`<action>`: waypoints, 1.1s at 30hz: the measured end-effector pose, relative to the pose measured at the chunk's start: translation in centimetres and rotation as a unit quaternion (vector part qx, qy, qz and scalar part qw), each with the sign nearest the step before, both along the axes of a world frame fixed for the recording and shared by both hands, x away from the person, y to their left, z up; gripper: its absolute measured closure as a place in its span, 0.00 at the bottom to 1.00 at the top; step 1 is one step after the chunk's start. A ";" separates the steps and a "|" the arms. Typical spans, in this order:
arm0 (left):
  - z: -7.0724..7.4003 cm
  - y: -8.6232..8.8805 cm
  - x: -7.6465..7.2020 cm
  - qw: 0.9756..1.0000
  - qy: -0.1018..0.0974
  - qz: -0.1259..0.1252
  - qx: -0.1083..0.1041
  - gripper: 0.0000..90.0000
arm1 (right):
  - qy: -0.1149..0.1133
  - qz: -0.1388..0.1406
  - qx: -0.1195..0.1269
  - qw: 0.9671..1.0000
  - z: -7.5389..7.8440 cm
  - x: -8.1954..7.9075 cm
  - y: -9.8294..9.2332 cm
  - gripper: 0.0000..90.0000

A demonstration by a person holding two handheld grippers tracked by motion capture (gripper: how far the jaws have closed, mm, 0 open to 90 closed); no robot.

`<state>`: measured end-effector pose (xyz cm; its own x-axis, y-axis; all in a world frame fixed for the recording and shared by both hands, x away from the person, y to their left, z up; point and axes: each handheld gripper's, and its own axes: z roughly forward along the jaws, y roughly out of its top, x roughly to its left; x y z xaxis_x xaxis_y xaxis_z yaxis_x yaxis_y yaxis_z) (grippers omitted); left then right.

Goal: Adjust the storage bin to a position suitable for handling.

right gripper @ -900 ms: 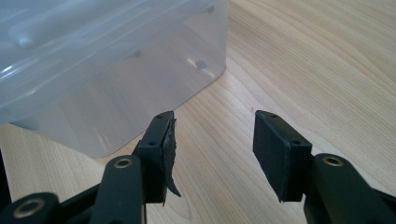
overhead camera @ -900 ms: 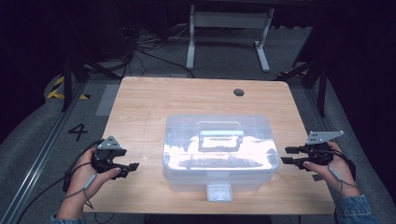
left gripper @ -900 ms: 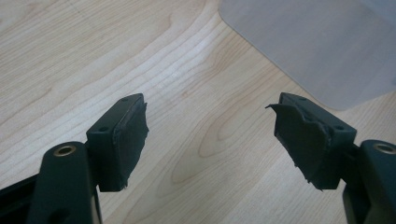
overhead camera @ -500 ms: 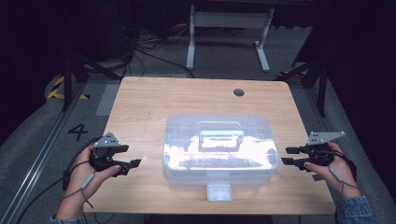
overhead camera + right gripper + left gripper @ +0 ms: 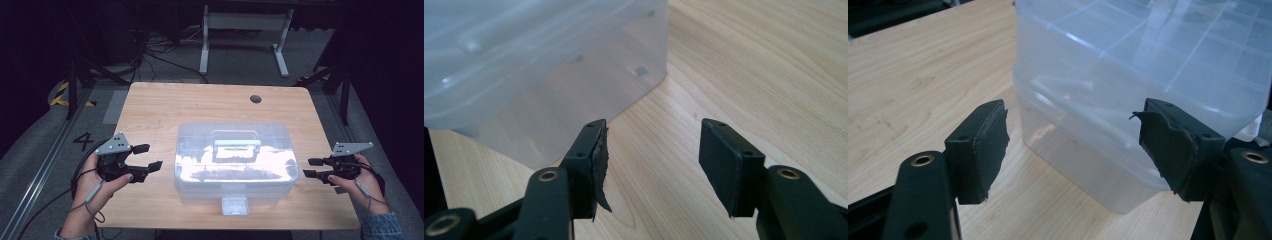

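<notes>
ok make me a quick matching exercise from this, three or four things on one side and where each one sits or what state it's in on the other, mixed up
Things:
1. clear plastic storage box
2. left gripper
3. right gripper
4. round cable hole

Places or states:
A. open, beside the box's right end
B. far part of the table, towards the right
C. lid shut, middle of the table
D. open, beside the box's left end

Pairs: 1-C, 2-D, 3-A, 4-B

One box [image 5: 235, 160], one table [image 5: 160, 110], two tools.
</notes>
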<state>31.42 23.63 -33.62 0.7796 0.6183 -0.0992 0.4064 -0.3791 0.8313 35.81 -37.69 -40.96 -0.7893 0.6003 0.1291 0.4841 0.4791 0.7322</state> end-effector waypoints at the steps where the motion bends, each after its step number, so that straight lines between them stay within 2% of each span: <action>1: 0.2 -0.2 -0.1 1.000 0.001 0.001 0.002 0.31 | -0.004 0.001 0.005 1.000 0.2 0.0 0.0 0.51; 5: 0.5 -0.4 -0.3 1.000 0.006 0.003 0.004 0.31 | -0.017 0.009 0.021 1.000 1.5 -0.3 0.3 0.50; 9: 0.4 -0.5 -0.3 1.000 0.010 0.006 0.007 0.30 | -0.039 0.019 0.041 0.998 3.9 -0.7 0.9 0.49; 16: 0.3 -0.4 -0.2 1.000 0.012 0.007 0.008 0.30 | -0.074 0.045 0.045 0.995 8.4 -1.1 2.5 0.46; 20: 0.3 -0.3 -0.2 1.000 0.013 0.011 0.007 0.30 | -0.088 0.061 0.054 0.993 10.3 -1.1 3.8 0.44; 25: 0.3 -0.2 -0.2 1.000 0.012 0.015 0.002 0.30 | -0.101 0.072 0.076 0.989 12.0 -0.9 5.2 0.40; 27: 0.2 -0.2 -0.3 1.000 0.014 0.018 0.000 0.30 | -0.102 0.075 0.076 0.989 12.4 -0.8 5.8 0.38; 32: 0.1 -0.1 -0.2 1.000 0.012 0.017 0.003 0.30 | -0.099 0.074 0.066 0.990 12.7 -0.4 7.0 0.36; 33: 0.0 -0.1 -0.2 1.000 0.017 0.020 -0.001 0.30 | -0.098 0.074 0.064 0.990 12.7 -0.2 7.4 0.36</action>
